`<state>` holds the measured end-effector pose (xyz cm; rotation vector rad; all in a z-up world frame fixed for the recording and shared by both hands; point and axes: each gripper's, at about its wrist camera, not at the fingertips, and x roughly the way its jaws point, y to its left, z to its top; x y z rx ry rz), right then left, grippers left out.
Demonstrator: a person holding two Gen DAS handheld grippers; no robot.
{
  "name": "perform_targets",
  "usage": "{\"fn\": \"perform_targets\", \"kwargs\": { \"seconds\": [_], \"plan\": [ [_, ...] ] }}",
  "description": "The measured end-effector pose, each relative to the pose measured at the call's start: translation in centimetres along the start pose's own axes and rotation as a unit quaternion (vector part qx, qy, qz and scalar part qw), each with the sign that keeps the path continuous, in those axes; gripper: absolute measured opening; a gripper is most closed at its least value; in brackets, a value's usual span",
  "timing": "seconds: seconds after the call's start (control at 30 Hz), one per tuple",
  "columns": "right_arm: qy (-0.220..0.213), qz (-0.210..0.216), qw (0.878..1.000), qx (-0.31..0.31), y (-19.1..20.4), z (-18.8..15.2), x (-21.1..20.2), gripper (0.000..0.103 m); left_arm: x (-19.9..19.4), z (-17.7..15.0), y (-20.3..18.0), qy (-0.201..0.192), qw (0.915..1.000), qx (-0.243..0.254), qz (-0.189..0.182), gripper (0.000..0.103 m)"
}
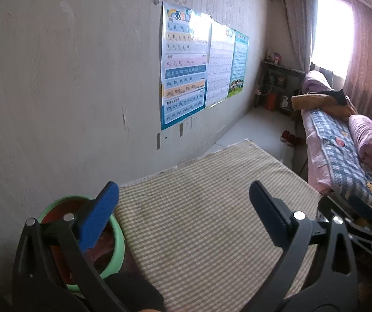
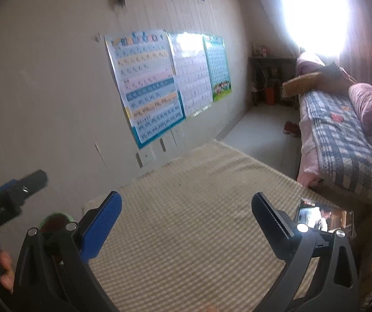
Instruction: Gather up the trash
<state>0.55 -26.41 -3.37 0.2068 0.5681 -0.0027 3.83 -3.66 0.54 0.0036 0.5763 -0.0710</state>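
While the left gripper [image 1: 183,208] is hanging over the checked cloth [image 1: 199,221], its fingers [image 1: 100,218] are standing wide apart with nothing between them. Seen from the left wrist, a green bin [image 1: 117,236] is sitting at the cloth's left edge, close to the wall [image 1: 55,91], and the blue left finger is crossing in front of its rim. Dark reddish contents are showing inside the bin, though what they are cannot be told. No loose trash is showing on the cloth in this view, so the bin is probably standing there as the drop point, kept within reach of this gripper. Beyond the cloth's far edge, posters [image 1: 186,70] are hanging on the wall and a bed [image 1: 342,150] is running along the right.

Seen from the right wrist, the right gripper [image 2: 186,218] is also hovering over the cloth [image 2: 186,234] with its fingers [image 2: 102,223] spread wide and empty. A phone [image 2: 318,218] is lying at the cloth's right edge, screen lit, partly hidden behind the right finger; it looks like a belonging and not trash. The bin [image 2: 58,219] is peeking out at the cloth's left edge, behind the blue finger. Left of it, the other gripper [image 2: 11,195] is blurring, so its fingers cannot be judged here, and a hand [image 2: 3,267] is gripping its handle. Both grippers appear to be held open in readiness.
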Motion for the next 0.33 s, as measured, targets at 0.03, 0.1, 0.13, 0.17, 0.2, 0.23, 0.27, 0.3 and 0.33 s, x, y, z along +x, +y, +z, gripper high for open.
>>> {"fn": "perform_targets", "kwargs": {
  "seconds": [0.03, 0.1, 0.13, 0.17, 0.2, 0.23, 0.27, 0.3, 0.33],
  "plan": [
    [0.012, -0.005, 1.000, 0.001, -0.2, -0.3, 0.6, 0.097, 0.2, -0.2, 0.1, 0.005, 1.0000, 0.001, -0.001, 0.098],
    [0.054, -0.021, 0.998, 0.008, -1.1, -1.2, 2.8, 0.097, 1.1, -0.8, 0.5, 0.033, 0.9994, -0.001, -0.005, 0.098],
    [0.086, -0.033, 0.996, 0.017, -1.9, -2.0, 4.6, 0.097, 1.6, -1.1, 0.8, 0.047, 0.9989, -0.005, -0.005, 0.098],
    [0.104, -0.039, 0.993, 0.027, -2.6, -2.4, 5.7, 0.097, 2.0, -1.5, 1.2, 0.056, 0.9984, -0.009, -0.006, 0.098],
    [0.126, -0.050, 0.990, 0.043, -3.7, -3.0, 7.3, 0.097, 2.4, -2.0, 1.6, 0.067, 0.9976, -0.013, -0.006, 0.098],
    [0.139, -0.059, 0.987, 0.055, -4.4, -3.3, 8.3, 0.097, 2.8, -2.5, 2.1, 0.073, 0.9972, -0.015, -0.002, 0.098],
    [0.152, -0.077, 0.983, 0.070, -5.4, -3.6, 9.7, 0.097, 3.0, -3.0, 2.3, 0.078, 0.9969, -0.015, 0.001, 0.098],
    [0.158, -0.100, 0.980, 0.072, -6.3, -3.8, 11.1, 0.097, 3.2, -3.5, 2.7, 0.084, 0.9964, -0.013, 0.004, 0.098],
    [0.158, -0.125, 0.977, 0.064, -6.9, -3.9, 12.2, 0.097, 3.6, -4.1, 3.0, 0.093, 0.9956, -0.011, 0.007, 0.098]
  ]
}}
